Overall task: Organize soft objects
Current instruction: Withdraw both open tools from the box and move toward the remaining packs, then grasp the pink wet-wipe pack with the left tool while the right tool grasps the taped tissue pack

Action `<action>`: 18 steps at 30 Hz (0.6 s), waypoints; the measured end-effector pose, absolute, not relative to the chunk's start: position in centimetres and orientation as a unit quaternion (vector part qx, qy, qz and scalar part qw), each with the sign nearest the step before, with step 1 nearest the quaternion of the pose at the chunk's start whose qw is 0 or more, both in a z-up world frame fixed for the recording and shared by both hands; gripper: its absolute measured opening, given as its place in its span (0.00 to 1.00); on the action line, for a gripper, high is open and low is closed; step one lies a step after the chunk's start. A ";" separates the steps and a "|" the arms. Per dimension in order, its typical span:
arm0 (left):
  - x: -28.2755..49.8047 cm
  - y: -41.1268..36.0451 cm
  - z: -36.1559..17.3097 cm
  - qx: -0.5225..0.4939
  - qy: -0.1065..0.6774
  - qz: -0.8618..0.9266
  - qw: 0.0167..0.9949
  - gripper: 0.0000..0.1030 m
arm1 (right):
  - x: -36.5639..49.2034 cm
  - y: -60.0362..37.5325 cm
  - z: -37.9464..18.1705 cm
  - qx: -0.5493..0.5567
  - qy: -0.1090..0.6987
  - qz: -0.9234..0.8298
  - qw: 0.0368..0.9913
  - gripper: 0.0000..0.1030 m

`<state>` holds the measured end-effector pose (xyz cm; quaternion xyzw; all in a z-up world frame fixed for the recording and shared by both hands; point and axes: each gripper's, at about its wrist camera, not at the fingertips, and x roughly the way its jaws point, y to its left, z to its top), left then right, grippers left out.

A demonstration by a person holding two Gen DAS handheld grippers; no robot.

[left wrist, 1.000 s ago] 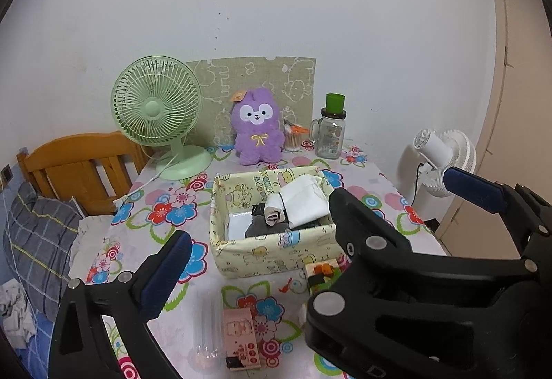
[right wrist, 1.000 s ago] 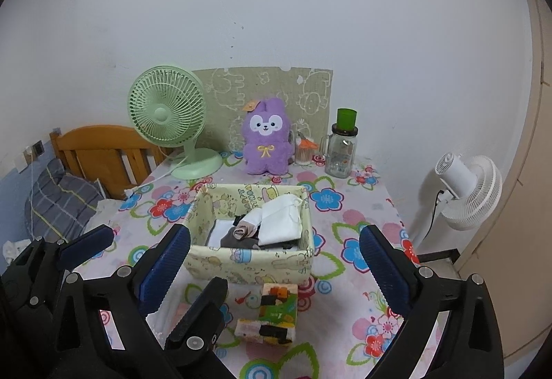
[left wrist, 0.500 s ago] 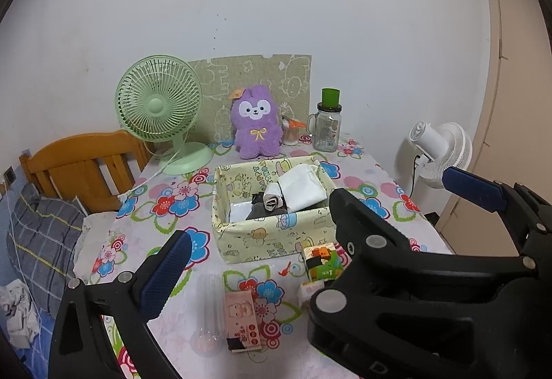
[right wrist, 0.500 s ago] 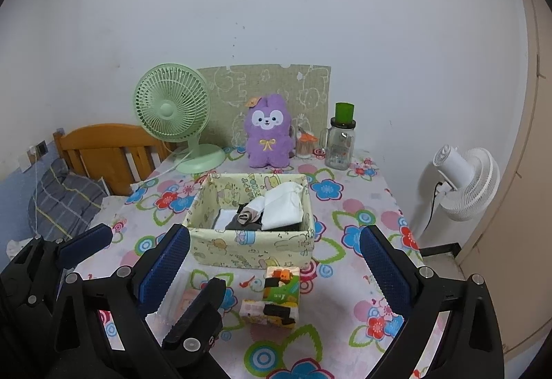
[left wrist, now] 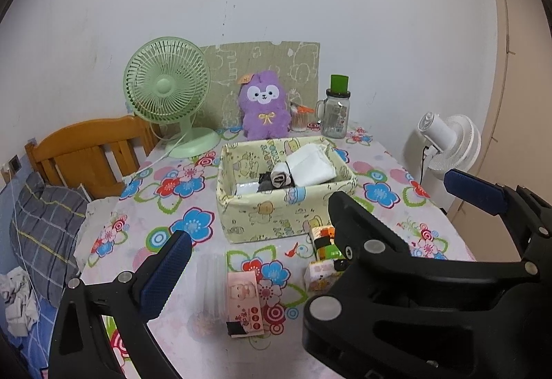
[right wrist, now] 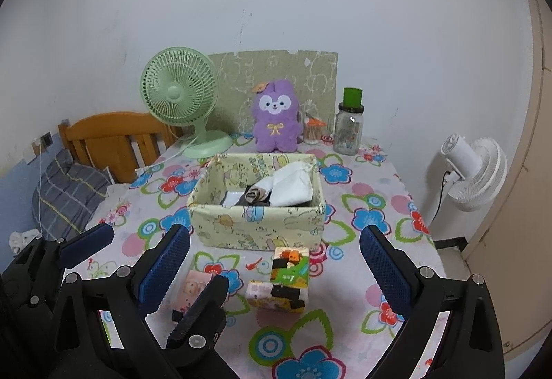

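While the floral surface (right wrist: pixel 372 206) fills most of both views, one wooden headboard (right wrist: pixel 114 137) and one plaid pillow (right wrist: pixel 65 192) sit off its 9 o'clock edge, and one white fan (right wrist: pixel 476 168) stands on the floor at 3 o'clock. Two fans are visible in all; the green fan (right wrist: pixel 179 92) stands on the surface at 11 o'clock, against one printed board (right wrist: pixel 276 75) leaning on the wall. One yellow box (right wrist: pixel 257 227) sits at the centre, patterned with cartoon animals, open-topped. Inside it lie the soft things: one folded white cloth (right wrist: pixel 291 189) toward 2 o'clock, one rolled beige-and-black sock (right wrist: pixel 257 194) beside it, and dark fabric beneath; more I cannot make out. One purple plush (right wrist: pixel 276 120) sits upright at 12 o'clock beyond the box, white-faced, with a yellow bow. One jar (right wrist: pixel 348 130) with a green lid stands just right of it, a small cup (right wrist: pixel 312 130) between them. At 6 o'clock of the box lie two tissue packs (right wrist: pixel 288 268), touching, and one pink packet (left wrist: pixel 243 299) at 7 o'clock. Both grippers hover over the near edge: the right gripper (right wrist: pixel 272 268) is spread wide and empty, and the left gripper (left wrist: pixel 317 234) likewise gapes with nothing between its blue pads (left wrist: pixel 165 272).
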<state>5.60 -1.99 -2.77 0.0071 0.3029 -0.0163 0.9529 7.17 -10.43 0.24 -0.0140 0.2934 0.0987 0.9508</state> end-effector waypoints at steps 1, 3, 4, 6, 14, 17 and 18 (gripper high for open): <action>5.6 -2.0 -3.1 0.007 0.303 -0.016 0.953 1.00 | 7.2 -10.5 -0.2 -0.012 0.294 0.098 0.951 0.97; 5.6 -2.0 -3.8 0.006 0.305 -0.016 0.952 1.00 | 7.2 -10.5 -0.8 -0.010 0.295 0.097 0.951 0.97; 5.6 -2.0 -4.2 0.006 0.306 -0.015 0.952 1.00 | 7.2 -10.5 -1.3 -0.009 0.298 0.097 0.950 0.97; 5.6 -2.1 -4.9 0.005 0.309 -0.015 0.951 1.00 | 7.4 -10.5 -2.2 -0.008 0.302 0.098 0.948 0.97; 6.0 -1.9 -8.5 0.004 0.322 -0.012 0.947 1.00 | 7.8 -10.3 -5.9 -0.007 0.313 0.097 0.945 0.98; 6.2 -1.6 -9.8 -0.003 0.329 -0.011 0.944 1.00 | 8.1 -9.9 -7.1 -0.013 0.318 0.094 0.943 0.98; 6.2 -1.4 -10.2 -0.007 0.331 -0.010 0.944 1.00 | 8.2 -9.8 -7.5 -0.015 0.321 0.095 0.942 0.98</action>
